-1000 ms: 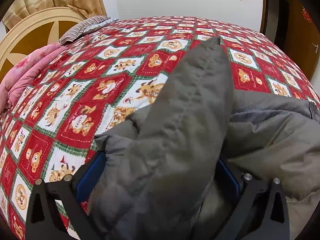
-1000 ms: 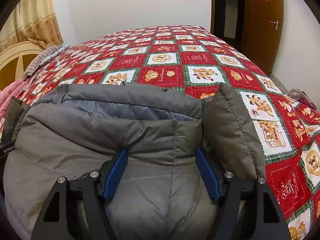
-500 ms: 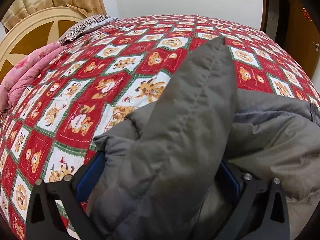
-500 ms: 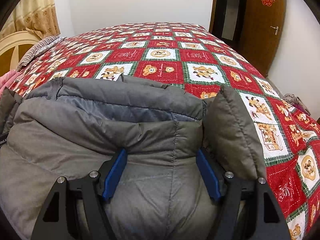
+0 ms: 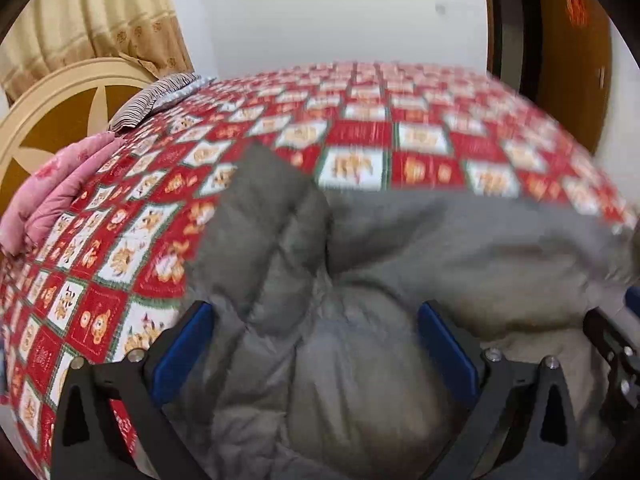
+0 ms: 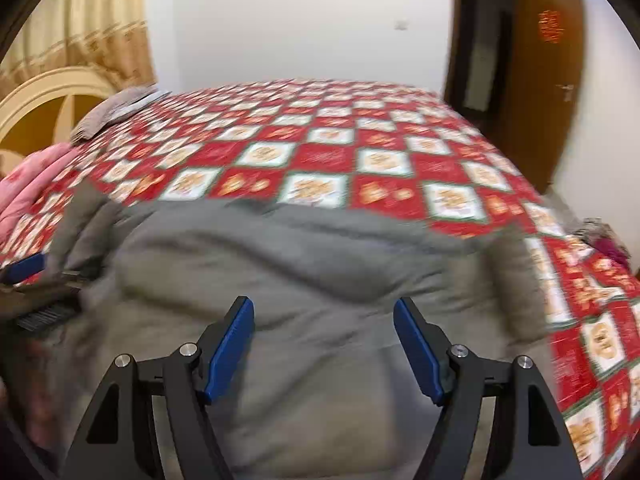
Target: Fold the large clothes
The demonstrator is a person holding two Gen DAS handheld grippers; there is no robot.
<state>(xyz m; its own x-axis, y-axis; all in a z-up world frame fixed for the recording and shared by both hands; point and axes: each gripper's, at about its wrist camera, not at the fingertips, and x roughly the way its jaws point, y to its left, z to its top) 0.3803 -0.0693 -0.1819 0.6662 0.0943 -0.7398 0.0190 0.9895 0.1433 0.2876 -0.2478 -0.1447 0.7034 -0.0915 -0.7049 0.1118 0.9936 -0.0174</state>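
A grey puffer jacket (image 5: pixel 360 288) lies on a bed with a red and white patterned cover (image 5: pixel 360 136). In the left wrist view its sleeve (image 5: pixel 260 208) lies flat at the left. My left gripper (image 5: pixel 316 340) is open, its blue pads wide apart above the jacket's left part. In the right wrist view the jacket (image 6: pixel 300 280) fills the foreground, its other sleeve (image 6: pixel 516 280) at the right. My right gripper (image 6: pixel 324 340) is open and empty above the jacket's middle. The left gripper also shows at the right wrist view's left edge (image 6: pixel 28 276). Both views are blurred by motion.
A pink quilt (image 5: pixel 52 196) and a striped pillow (image 5: pixel 152 100) lie by the cream headboard (image 5: pixel 52 116) at the left. A brown door (image 6: pixel 544 80) stands at the back right. Some clothes (image 6: pixel 604 236) lie off the bed's right side.
Both grippers let go of the jacket and pulled back and up. The raised left sleeve has dropped flat, and the jacket lies lower and flatter on the bed.
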